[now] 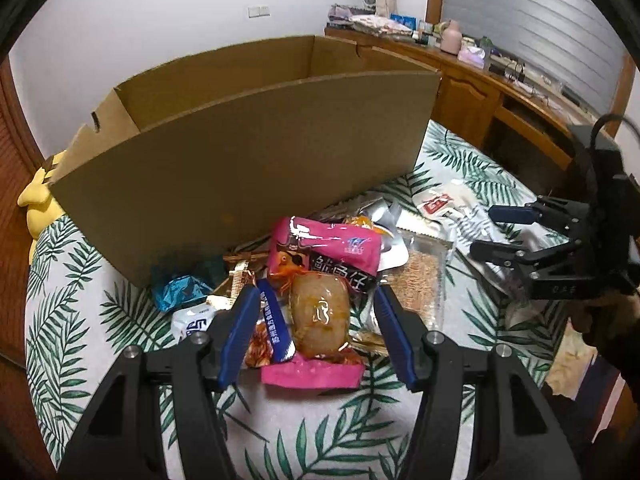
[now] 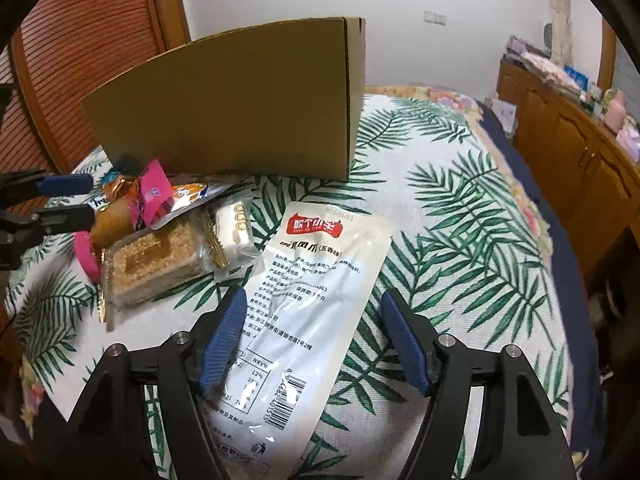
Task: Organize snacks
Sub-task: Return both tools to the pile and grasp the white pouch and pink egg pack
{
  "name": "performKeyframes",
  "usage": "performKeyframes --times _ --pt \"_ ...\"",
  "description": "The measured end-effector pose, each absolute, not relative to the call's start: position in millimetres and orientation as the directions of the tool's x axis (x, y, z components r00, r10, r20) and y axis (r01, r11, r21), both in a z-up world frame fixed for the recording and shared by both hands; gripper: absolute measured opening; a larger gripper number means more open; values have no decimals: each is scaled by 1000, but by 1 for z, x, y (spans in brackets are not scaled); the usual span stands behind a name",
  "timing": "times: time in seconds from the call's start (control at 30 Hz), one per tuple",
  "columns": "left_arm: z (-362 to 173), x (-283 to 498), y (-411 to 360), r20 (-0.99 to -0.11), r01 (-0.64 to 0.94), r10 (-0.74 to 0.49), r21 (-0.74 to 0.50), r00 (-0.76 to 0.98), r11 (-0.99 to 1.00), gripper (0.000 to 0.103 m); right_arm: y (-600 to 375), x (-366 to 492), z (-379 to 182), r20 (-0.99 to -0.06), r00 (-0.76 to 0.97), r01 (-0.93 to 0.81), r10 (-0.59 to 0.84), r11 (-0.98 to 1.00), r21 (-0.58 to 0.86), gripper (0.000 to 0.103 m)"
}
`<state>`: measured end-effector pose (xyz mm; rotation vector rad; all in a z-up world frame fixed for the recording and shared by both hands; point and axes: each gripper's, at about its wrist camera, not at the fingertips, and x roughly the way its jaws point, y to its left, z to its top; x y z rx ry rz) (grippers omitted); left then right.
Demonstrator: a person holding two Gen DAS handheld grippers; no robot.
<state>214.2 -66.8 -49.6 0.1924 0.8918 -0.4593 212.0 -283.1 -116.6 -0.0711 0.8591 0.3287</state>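
1. Snacks lay heaped on a leaf-print cloth (image 1: 320, 432) in front of an open cardboard box (image 1: 248, 152). Seen from the left wrist, the pile sat at centre, the box at 12 o'clock behind it.
2. Left gripper (image 1: 316, 300) was spread wide, pinching nothing. A pink pouch (image 1: 320, 248) with a clear-wrapped brown piece (image 1: 318, 316) on top lay between its fingers; pads apart from both.
3. Handling, judged: pink pouch light, soft, glossy film, likely slippery. Best taken across the flat sealed lower edge, not over the bulging brown piece, which could squash or roll out.
4. Right gripper (image 2: 312, 308) likewise spread, nothing pinched. A long white packet (image 2: 320, 292) lay flat between its fingers, running from 6 towards 12 o'clock; whether the pads touched it I could not tell.
5. Handling, judged: packet thin, limp and light; it would droop if held by one end. A pinch across the middle width looks safest.
6. Left view alone showed the box interior's far wall and a blue foil wrapper (image 1: 180, 292) at 9 o'clock.
7. Right view alone showed the packet's printed label and barcode, and a crumb-coated cake in clear wrap (image 2: 156, 264) at 10 o'clock.
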Motion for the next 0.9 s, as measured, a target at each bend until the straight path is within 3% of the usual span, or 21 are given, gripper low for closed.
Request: performKeyframes --times 0.2,0.37,0.5,0.9 --pt "-62 218 -71 -790 478 -295 -2 538 878 51 -283 213 -117 -755 594 -328 277 941 88 76" --pt "-66 219 -74 -796 487 -285 14 534 873 35 -279 212 -118 -754 597 -337 274 939 74 77" --pt "-68 218 -78 -796 485 -258 50 547 873 36 -280 212 -117 -753 597 -335 277 939 79 77" --pt "-78 229 -69 -814 441 -253 4 522 897 47 -277 205 -120 -745 621 -314 243 948 47 80"
